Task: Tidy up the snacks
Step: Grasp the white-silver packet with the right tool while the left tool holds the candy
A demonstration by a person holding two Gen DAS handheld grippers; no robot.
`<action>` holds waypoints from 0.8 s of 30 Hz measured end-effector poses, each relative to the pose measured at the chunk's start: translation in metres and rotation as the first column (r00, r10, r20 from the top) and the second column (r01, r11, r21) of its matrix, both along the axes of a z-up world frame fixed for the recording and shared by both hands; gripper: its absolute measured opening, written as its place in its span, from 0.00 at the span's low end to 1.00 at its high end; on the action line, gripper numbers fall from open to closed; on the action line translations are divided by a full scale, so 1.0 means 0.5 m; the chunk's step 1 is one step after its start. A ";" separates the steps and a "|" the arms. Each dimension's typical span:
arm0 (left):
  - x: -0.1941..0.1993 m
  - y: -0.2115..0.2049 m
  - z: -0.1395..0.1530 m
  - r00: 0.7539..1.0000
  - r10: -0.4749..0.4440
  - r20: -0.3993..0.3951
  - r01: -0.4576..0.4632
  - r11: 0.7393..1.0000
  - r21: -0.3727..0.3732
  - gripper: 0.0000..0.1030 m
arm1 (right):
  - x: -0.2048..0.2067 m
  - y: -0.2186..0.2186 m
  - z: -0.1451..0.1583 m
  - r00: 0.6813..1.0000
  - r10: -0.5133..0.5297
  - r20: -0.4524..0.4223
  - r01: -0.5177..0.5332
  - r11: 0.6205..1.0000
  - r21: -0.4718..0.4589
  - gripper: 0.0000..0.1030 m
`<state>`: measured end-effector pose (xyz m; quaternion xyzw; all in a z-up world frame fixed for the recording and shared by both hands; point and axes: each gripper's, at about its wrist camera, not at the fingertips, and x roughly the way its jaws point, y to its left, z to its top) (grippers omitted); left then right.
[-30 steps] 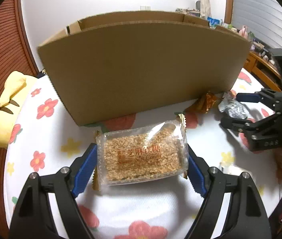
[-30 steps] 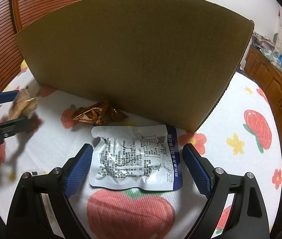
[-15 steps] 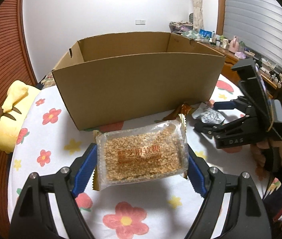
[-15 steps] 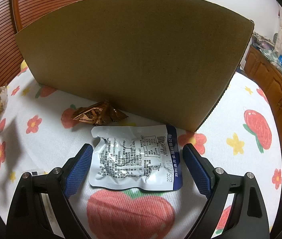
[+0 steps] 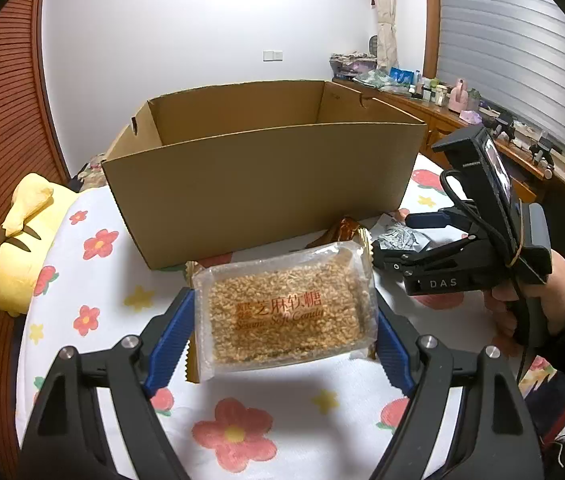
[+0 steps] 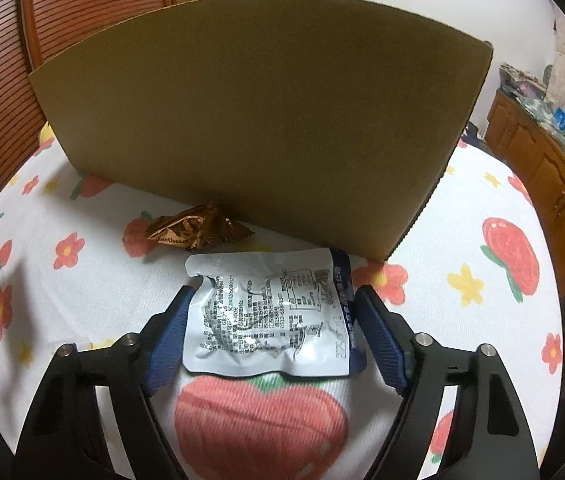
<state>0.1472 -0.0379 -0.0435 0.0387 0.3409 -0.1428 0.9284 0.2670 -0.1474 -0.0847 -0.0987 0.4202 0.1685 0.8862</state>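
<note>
The left gripper point(image 5: 282, 320) clamped the sesame candy pack point(image 5: 284, 312) above the cloth; best lifted clear over the cardboard box point(image 5: 266, 184) rim. The right gripper point(image 6: 270, 320) was closing on the silver pouch point(image 6: 270, 312) — it wanted a square, gentle squeeze.

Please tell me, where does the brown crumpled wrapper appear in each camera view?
Left wrist: brown crumpled wrapper peeks out just behind the sesame candy pack, at the box's foot.
Right wrist: wrapper lies left of centre, beyond the silver pouch.
Shared landmark: cardboard box.
</note>
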 end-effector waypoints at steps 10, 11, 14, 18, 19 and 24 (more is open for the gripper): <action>-0.003 0.008 -0.002 1.000 0.013 -0.002 -0.013 1.000 -0.003 0.80 | -0.026 0.025 0.011 0.998 0.055 0.006 -0.054 0.998 -0.027 0.57; -0.003 0.009 -0.001 1.000 0.014 -0.003 -0.014 1.000 -0.003 0.80 | -0.028 0.023 0.014 0.998 0.055 0.009 -0.054 0.998 -0.025 0.56; -0.002 0.010 -0.001 1.000 0.017 -0.003 -0.017 1.000 -0.003 0.80 | -0.040 0.019 0.026 0.998 0.060 0.027 -0.060 0.998 -0.023 0.51; -0.002 0.008 0.000 1.000 0.014 -0.002 -0.014 1.000 -0.003 0.80 | -0.059 0.015 0.047 0.996 0.075 0.056 -0.074 0.997 -0.024 0.38; -0.003 0.006 0.000 1.000 0.013 -0.002 -0.013 1.000 -0.002 0.80 | -0.064 0.018 0.054 0.995 0.079 0.062 -0.077 0.997 -0.022 0.33; -0.004 0.005 0.002 1.000 0.006 0.002 -0.006 1.000 -0.002 0.80 | -0.071 0.000 0.083 0.993 0.081 0.088 -0.080 0.997 -0.019 0.16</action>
